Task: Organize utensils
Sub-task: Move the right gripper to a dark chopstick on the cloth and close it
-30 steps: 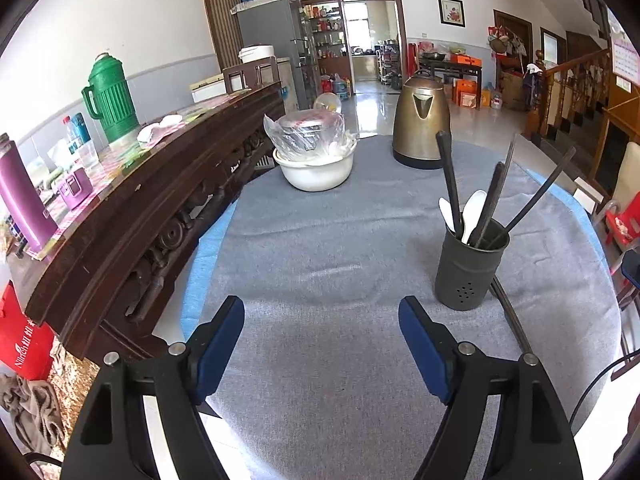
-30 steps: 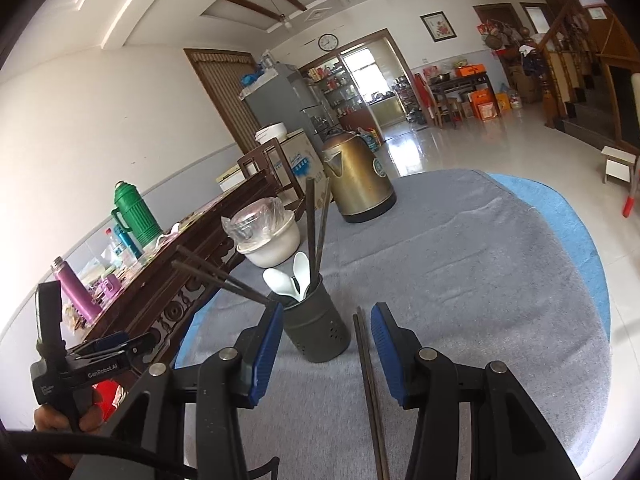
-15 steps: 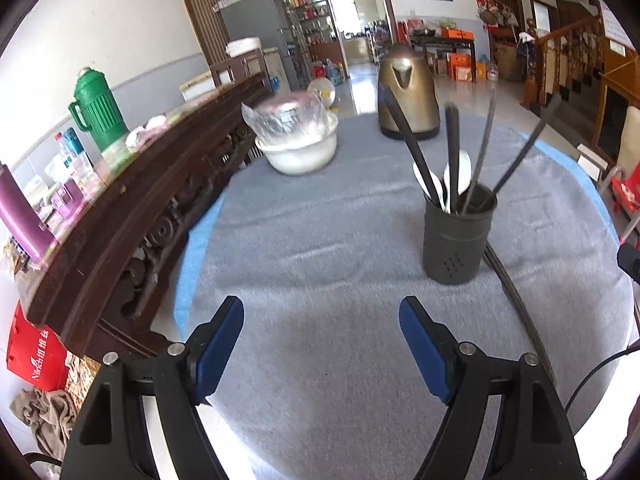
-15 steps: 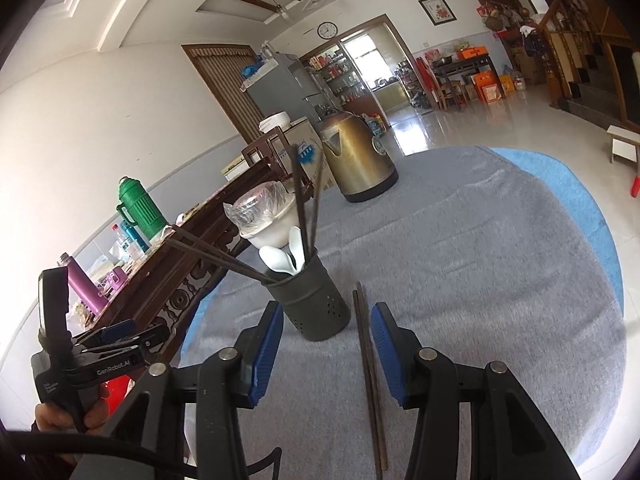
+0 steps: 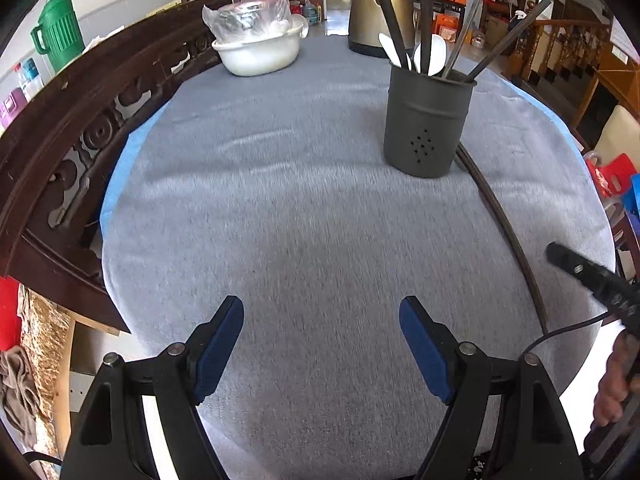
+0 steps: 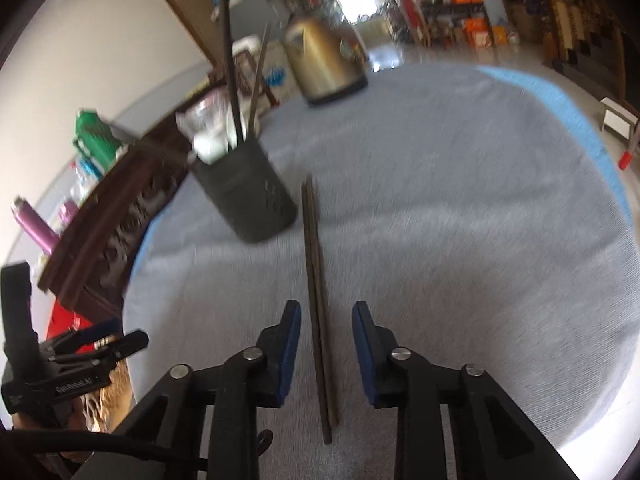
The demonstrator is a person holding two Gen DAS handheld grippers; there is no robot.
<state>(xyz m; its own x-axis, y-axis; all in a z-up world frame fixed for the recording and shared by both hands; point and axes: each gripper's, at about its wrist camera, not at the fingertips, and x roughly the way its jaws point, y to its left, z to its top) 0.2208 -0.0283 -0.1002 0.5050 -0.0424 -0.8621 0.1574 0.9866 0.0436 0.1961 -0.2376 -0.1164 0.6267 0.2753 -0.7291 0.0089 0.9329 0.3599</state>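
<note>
A pair of long, thin dark brown chopsticks (image 6: 316,300) is seen lying flat and side by side on the grey cloth-covered worktop (image 6: 460,208), toward its near edge, tips almost touching each other, near ends slightly staggered. The far ends are located just beside the base of the dark grey cylindrical utensil holder (image 5: 428,120), on its right; whether they touch it cannot be told.

The holder is stood upright, right of the worktop's centre, with a diamond pattern of small holes in its wall. Several dark chopsticks (image 5: 426,20) and two white plastic spoons (image 5: 430,56) are held in it, leaning outward.

The right gripper (image 6: 326,344) is held spread, blue pads on either side of the loose pair's near half; the pads are apart from the chopsticks and nothing is pinched. The right wrist view is motion-blurred.

The left gripper (image 5: 322,344) is held wide apart above bare cloth at the near edge, nothing between the pads.

At the far edge, a brass-coloured kettle (image 5: 376,12) and a white bowl covered in clear plastic film (image 5: 258,46) are placed.
</note>
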